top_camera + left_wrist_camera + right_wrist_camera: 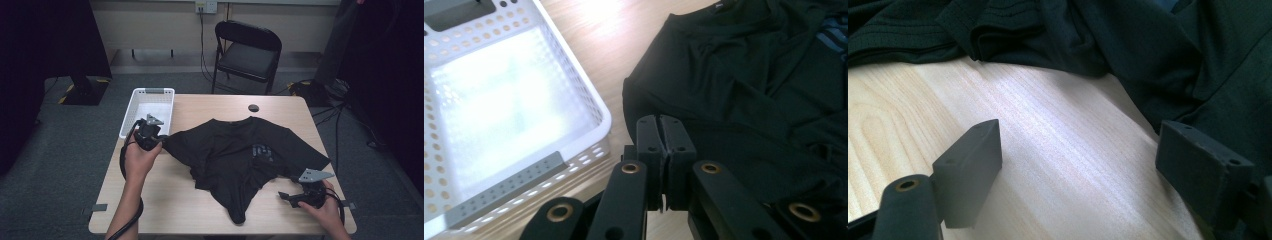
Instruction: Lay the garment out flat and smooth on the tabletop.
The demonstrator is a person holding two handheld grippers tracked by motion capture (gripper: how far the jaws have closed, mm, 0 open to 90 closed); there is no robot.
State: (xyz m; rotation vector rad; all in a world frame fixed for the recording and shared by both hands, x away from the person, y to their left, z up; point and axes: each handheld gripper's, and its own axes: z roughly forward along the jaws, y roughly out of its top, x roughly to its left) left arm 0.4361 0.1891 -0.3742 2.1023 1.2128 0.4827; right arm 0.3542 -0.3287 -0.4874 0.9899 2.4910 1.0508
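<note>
Now the black T-shirt (240,160) lies rumpled across the middle of the light wooden table (170,200), its collar toward the far edge and a pale print showing on the chest. Over on the left, the left gripper (159,141) sits at the shirt's left sleeve edge, just beside the white perforated basket (148,92) at the table's far-left corner. From the left gripper view, its two black jaws are pressed together, pads (650,137) meeting right at the sleeve's hem; whether cloth is actually pinched between them, I cannot tell. The basket (594,107) sits close at the side there, the T-shirt (744,75) spreading away beyond. On the right, the right gripper (286,196) rests low by the shirt's near-right edge, held in the person's hand (327,210). Its jaws stand wide apart over bare tabletop (1048,150), one pad (973,165) on wood, the other against the dark fabric (1128,45). A black folding chair (248,52) stands beyond the table.
</note>
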